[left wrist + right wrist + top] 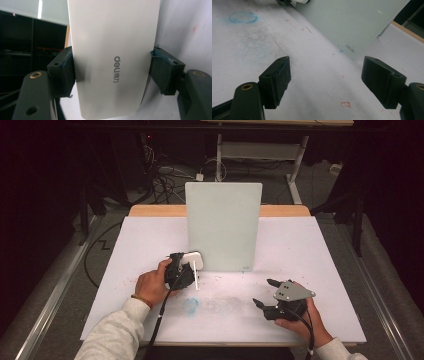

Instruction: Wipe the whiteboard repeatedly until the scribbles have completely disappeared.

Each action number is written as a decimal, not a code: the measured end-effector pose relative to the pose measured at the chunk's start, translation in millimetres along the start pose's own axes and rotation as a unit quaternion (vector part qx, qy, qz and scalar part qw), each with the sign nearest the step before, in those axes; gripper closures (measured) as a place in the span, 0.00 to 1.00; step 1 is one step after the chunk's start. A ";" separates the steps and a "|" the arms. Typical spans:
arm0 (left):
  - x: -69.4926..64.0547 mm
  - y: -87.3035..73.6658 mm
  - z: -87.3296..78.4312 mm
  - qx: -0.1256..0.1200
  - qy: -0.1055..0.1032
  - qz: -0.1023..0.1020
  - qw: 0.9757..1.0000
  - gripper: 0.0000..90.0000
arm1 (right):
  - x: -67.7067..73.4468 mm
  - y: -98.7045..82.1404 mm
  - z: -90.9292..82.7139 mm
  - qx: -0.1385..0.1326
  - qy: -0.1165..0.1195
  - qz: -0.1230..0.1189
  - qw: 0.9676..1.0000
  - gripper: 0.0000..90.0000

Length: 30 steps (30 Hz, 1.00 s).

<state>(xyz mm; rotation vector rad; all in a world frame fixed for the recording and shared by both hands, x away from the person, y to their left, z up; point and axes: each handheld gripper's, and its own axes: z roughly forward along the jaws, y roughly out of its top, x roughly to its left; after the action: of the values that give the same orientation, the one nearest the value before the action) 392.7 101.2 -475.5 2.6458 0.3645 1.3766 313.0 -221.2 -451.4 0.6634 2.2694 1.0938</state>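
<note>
Eraser already clamped in left gripper by the board; right gripper left gaping, wiping not begun.

The eraser clamped in the black left gripper is plain white with grey lettering. The upright board at twelve o'clock is pale grey-green. The table is white, smudged grey, flecked red, with a light-blue ring at six o'clock. The right gripper is black under a grey plate. Both sleeves are light grey.
</note>
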 end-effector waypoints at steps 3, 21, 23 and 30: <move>1.9 11.0 -1.7 -0.013 -0.001 -0.022 1.000 0.31 | 0.1 0.0 0.4 0.001 0.001 0.002 1.000 0.27; 21.0 35.8 -8.4 -0.037 0.000 -0.117 0.992 0.31 | -0.8 -0.3 -4.6 -0.005 -0.002 -0.006 1.000 0.27; 24.6 26.6 -8.5 -0.035 0.001 -0.128 0.991 0.31 | -1.3 -0.4 -4.8 -0.006 -0.002 -0.004 1.000 0.27; 22.9 6.2 -5.1 -0.018 -0.010 -0.129 0.991 0.31 | 0.5 -0.7 -3.8 -0.004 0.001 -0.011 1.000 0.27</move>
<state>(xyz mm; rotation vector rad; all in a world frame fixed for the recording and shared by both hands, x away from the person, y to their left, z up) 402.1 101.6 -453.1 2.4746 0.6459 1.2628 310.0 -223.4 -450.0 0.6333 2.2681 1.0929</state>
